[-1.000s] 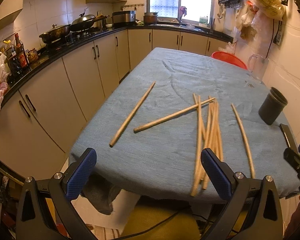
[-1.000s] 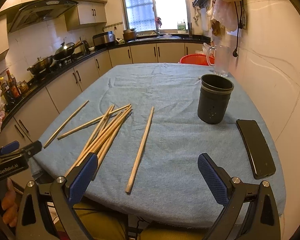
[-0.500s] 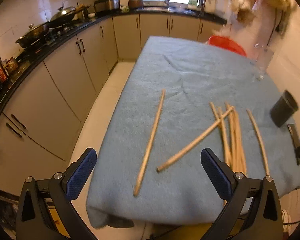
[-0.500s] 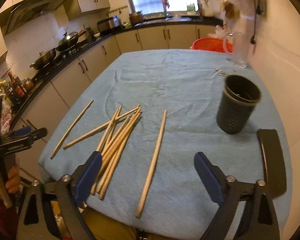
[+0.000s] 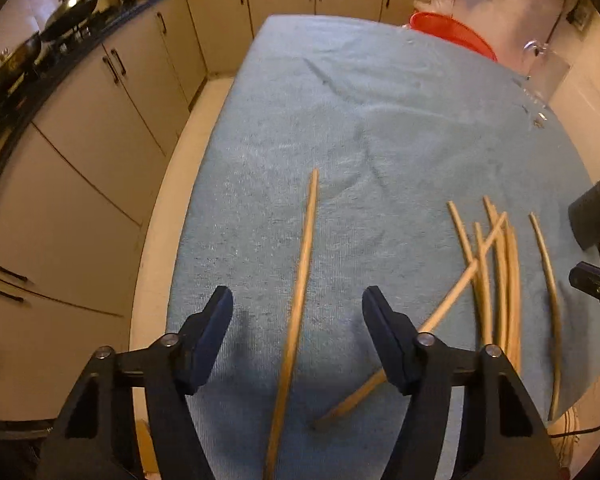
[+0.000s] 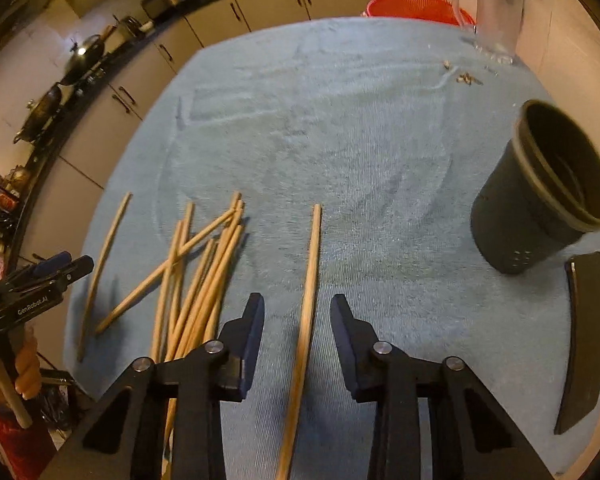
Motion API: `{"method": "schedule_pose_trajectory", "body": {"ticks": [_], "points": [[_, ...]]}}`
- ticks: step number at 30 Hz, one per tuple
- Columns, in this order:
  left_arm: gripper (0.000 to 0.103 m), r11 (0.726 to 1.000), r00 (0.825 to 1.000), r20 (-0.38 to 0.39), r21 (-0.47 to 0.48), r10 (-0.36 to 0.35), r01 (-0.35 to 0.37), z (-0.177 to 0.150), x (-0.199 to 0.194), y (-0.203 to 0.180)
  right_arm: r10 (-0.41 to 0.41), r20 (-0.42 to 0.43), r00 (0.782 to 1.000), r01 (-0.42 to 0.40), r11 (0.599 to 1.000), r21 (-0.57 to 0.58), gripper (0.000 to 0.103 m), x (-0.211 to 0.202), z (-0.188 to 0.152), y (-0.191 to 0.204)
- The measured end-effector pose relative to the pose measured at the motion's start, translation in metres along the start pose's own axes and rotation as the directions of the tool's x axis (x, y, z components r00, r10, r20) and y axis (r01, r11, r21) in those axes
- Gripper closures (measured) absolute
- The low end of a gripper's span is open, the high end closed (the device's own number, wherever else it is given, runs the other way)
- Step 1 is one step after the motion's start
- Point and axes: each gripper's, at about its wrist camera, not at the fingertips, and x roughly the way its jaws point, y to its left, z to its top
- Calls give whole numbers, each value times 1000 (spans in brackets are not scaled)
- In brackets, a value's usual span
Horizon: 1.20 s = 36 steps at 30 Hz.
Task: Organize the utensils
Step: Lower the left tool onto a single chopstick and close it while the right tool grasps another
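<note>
Wooden chopsticks are lying scattered on the blue-towelled bench (image 6: 380, 152), and both tongs are closing with nothing gripped yet: the left tongs (image 5: 298, 308) are straddling the lone far-left chopstick (image 5: 304, 264), the right tongs (image 6: 297, 314) the lone stick (image 6: 310, 276) beside the pile (image 6: 204, 280). To pinch well, each pair should probably be settling low until the pads are flanking the stick squarely. The dark holder cup (image 6: 540, 196) is standing upright at the right, likely the destination.
</note>
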Motion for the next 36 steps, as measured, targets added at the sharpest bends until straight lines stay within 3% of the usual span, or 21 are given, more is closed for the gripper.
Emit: {"method": "schedule_pose_trajectory", "body": {"ticks": [7, 9, 13, 16, 19, 21, 22, 24, 25, 26, 30, 36], "points": [[40, 1000, 1000, -21, 11, -6, 6, 10, 13, 6, -49, -45, 998, 49, 999, -6, 67, 21, 7, -4], [48, 1000, 999, -32, 19, 1, -1, 13, 19, 4, -53, -53, 997, 52, 999, -10, 67, 23, 7, -5], [53, 999, 999, -44, 33, 10, -9, 20, 29, -2, -72, -66, 995, 71, 997, -19, 67, 31, 9, -3], [67, 999, 998, -60, 46, 17, -14, 24, 37, -10, -89, -75, 993, 87, 996, -27, 67, 36, 12, -1], [69, 999, 997, -64, 46, 30, -27, 29, 42, -12, -111, -80, 991, 108, 993, -46, 67, 43, 16, 4], [76, 999, 997, -67, 39, 34, -31, 31, 42, -13, -127, -83, 988, 122, 991, -60, 67, 46, 20, 7], [79, 999, 997, -67, 38, 36, -34, 31, 42, -13, -133, -84, 988, 128, 990, -66, 69, 46, 21, 8], [94, 998, 996, -69, 27, 52, -50, 31, 42, -13, -156, -80, 985, 148, 985, -90, 83, 48, 22, 11], [95, 998, 996, -69, 25, 55, -54, 31, 42, -13, -158, -82, 984, 149, 984, -98, 89, 49, 23, 11], [96, 998, 996, -68, 24, 53, -51, 32, 42, -13, -155, -83, 984, 147, 984, -98, 94, 49, 24, 11], [97, 1000, 998, -54, 4, 31, -31, 30, 38, -10, -111, -77, 991, 105, 991, -77, 96, 47, 25, 6], [97, 1000, 999, 26, -6, -29, 29, 23, 6, -10, -25, 28, 999, 26, 999, -46, 96, 19, 25, 2]]}}
